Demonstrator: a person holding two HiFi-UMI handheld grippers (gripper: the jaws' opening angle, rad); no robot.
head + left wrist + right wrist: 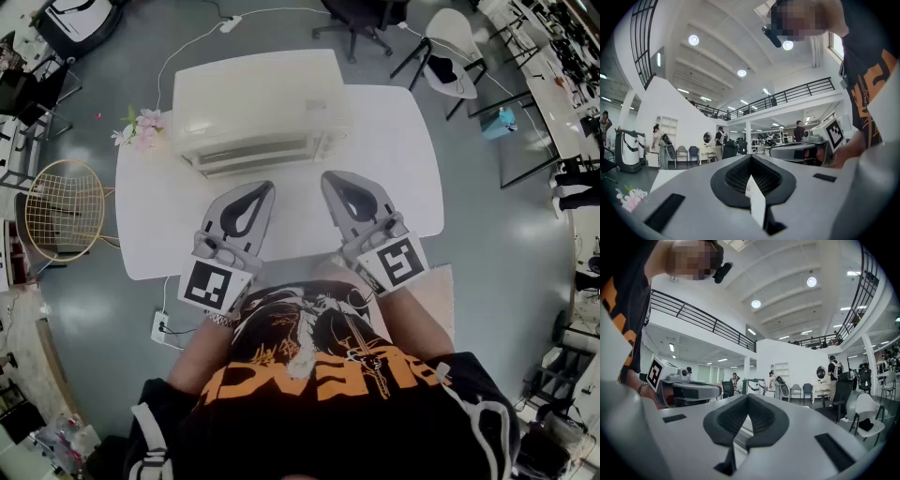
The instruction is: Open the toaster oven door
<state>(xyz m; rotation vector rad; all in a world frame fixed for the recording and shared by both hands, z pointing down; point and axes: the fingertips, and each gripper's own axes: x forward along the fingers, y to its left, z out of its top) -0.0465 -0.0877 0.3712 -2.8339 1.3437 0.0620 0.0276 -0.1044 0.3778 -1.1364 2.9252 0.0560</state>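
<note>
A cream toaster oven [258, 103] stands at the far side of the white table [398, 150], its door [251, 153] closed and facing me. My left gripper [265, 189] hangs just in front of the door's left half, jaws shut and empty. My right gripper [329, 179] is level with it on the right, also shut on nothing. Both point toward the oven without touching it. In the left gripper view the left gripper [751, 158] shows its tips together; in the right gripper view the right gripper [747, 397] does too. Neither gripper view shows the oven clearly.
A bunch of pink flowers [141, 128] lies at the table's far left corner. A gold wire chair [61, 211] stands on the floor to the left, with a power strip [161, 326] near it. Chairs [450, 56] stand behind the table. People move about in the background hall.
</note>
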